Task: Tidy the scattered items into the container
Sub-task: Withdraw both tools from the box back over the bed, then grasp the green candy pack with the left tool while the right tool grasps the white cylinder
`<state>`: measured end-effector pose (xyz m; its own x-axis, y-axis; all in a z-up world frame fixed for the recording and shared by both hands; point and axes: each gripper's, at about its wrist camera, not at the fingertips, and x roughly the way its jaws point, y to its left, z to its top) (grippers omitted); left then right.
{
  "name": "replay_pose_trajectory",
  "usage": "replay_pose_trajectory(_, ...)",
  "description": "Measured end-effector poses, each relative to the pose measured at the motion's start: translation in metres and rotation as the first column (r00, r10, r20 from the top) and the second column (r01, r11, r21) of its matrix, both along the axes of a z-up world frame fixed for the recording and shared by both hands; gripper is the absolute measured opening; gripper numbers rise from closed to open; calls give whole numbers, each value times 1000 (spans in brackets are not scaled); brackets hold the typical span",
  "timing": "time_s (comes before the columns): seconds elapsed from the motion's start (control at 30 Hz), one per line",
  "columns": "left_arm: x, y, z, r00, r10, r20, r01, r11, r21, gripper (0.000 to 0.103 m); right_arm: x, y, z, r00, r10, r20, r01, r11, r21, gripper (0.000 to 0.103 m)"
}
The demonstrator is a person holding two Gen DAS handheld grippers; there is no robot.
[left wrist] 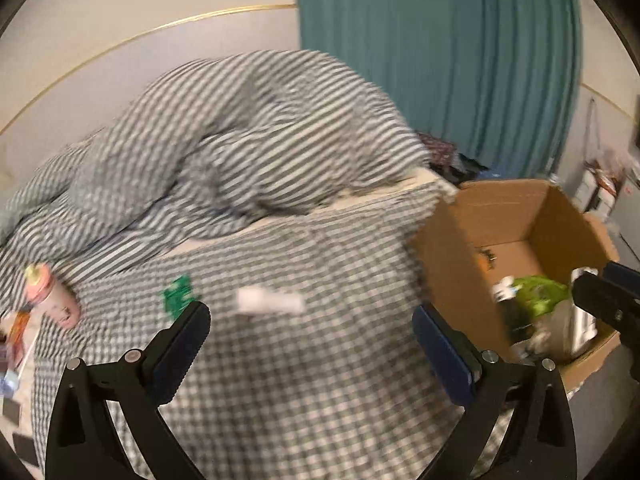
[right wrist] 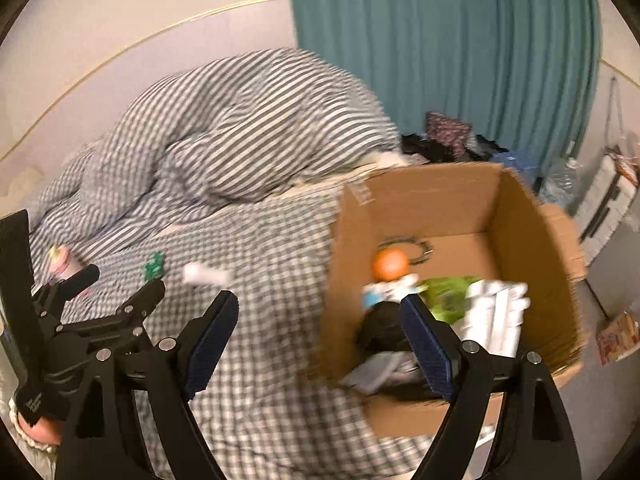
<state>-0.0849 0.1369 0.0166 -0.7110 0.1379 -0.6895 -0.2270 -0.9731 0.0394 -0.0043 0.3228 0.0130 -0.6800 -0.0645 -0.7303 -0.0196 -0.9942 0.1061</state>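
Black-framed and blue-padded, the left gripper point(left wrist: 310, 344) hangs spread wide and empty over the checked bedsheet point(left wrist: 280, 380), and the right gripper point(right wrist: 320, 340) is likewise splayed with nothing between its pads, one finger over the sheet and the other over the near rim of the cardboard box point(right wrist: 532, 240). Just beyond the left gripper lies a small white tube point(left wrist: 270, 300), its long axis running roughly left to right across the sheet, blurred; a green packet point(left wrist: 178, 292) sits near its left, and farther left a pink bottle point(left wrist: 52, 294) lies tilted against the striped duvet point(left wrist: 240, 140), its pale cap pointing up and away. Only the right wrist view looks well into the box, showing an orange ball point(right wrist: 390, 264), a green bag point(right wrist: 448, 292), white folded packaging point(right wrist: 496, 312) and dark cloth point(right wrist: 384, 328); the left view catches just the green bag and the right gripper's tip at its edge. A teal curtain point(left wrist: 440, 60) hangs behind.
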Motion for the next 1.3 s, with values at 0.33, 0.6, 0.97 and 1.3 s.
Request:
replay_pose_trajectory(0.33,6,-102,-26,987,158,36,-157,987,-28,103,-8,-93,-32,993,104,57,-105,994,29,87)
replay_pose_trajectory(0.6,-5,-144,-38,974,219,57,-218,976,-26,103,-22,-132,-46,985,149,92,-155,986,61,87)
replay_pose_trajectory(0.97,-34,-157,-68,969,223,105,-219,975,-47,103,-46,-140,-69,976,156,148,-165,985,47,87)
replay_pose_trajectory(1.3,-89,-170,-116,947,281,156,-272,959,-75,103,-97,-148,-109,955,212,208,-234,969,85,87)
